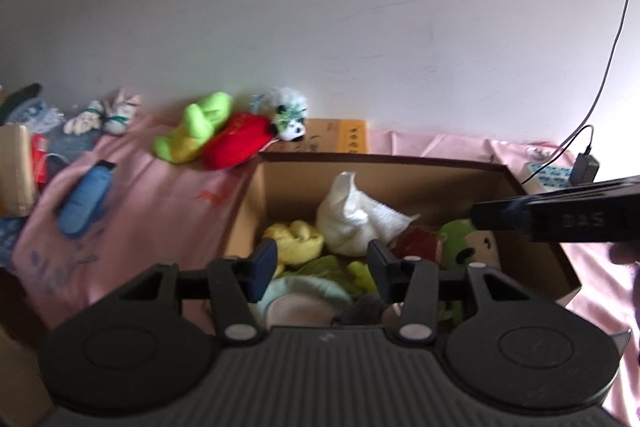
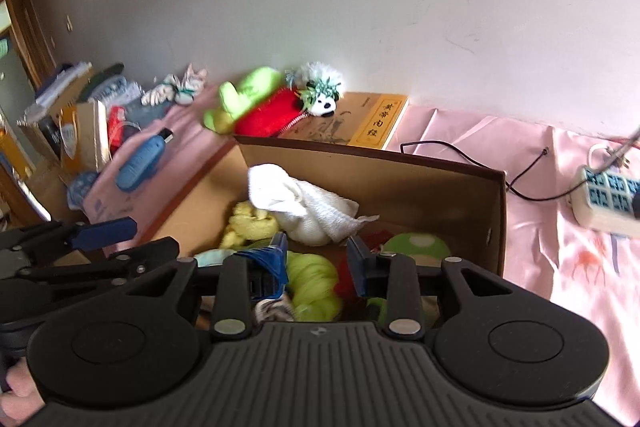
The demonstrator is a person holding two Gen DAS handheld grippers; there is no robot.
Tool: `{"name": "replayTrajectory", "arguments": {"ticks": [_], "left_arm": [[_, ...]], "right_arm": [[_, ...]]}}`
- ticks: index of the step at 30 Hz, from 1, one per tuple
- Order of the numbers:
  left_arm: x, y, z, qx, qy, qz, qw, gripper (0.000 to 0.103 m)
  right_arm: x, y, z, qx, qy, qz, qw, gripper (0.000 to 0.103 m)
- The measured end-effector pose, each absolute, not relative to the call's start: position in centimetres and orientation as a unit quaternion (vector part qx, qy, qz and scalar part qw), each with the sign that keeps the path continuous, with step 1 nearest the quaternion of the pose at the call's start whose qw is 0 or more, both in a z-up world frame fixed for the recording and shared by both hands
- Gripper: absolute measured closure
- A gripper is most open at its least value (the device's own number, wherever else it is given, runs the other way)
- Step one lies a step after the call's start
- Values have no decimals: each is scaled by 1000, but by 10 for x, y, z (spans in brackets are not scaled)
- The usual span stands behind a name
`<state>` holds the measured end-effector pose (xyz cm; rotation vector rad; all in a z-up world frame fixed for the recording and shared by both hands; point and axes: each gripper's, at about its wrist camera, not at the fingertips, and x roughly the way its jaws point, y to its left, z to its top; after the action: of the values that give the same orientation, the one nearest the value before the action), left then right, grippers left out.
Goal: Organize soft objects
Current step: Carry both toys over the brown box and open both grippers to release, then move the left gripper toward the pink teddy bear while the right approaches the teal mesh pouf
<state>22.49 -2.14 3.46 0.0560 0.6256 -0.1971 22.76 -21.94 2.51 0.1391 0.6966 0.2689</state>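
An open cardboard box (image 1: pixel 400 183) (image 2: pixel 440 195) on the pink cloth holds soft things: a white cloth (image 1: pixel 356 215) (image 2: pixel 304 207), a yellow plush (image 1: pixel 296 239) (image 2: pixel 248 223), a lime-green piece (image 2: pixel 312 283) and a green mushroom plush (image 2: pixel 416 245) (image 1: pixel 456 239). My left gripper (image 1: pixel 322 267) is open and empty above the box's near side. My right gripper (image 2: pixel 318 265) is open and empty over the box. Behind the box lie a green plush (image 1: pixel 196 127) (image 2: pixel 244 95), a red plush (image 1: pixel 236 139) (image 2: pixel 268 115) and a panda plush (image 1: pixel 290 119) (image 2: pixel 320 95).
A blue slipper-shaped item (image 1: pixel 84 199) (image 2: pixel 144 159) lies on the pink cloth (image 1: pixel 140 207) at left. White toys (image 1: pixel 104 115) sit by the wall. A yellow-edged book (image 2: pixel 360 123) lies behind the box. A power strip (image 2: pixel 604 195) with cables is at right. Clutter stands at far left.
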Motion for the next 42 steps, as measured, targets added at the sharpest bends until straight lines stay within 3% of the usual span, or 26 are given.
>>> {"name": "replayTrajectory", "arguments": {"ticks": [19, 42], "left_arm": [[131, -16, 48, 88, 297, -27, 950, 47], [72, 27, 23, 66, 331, 31, 941, 46]], "right_arm": [[120, -207, 14, 165, 313, 105, 929, 87], [49, -168, -17, 204, 309, 90, 925, 85]]}}
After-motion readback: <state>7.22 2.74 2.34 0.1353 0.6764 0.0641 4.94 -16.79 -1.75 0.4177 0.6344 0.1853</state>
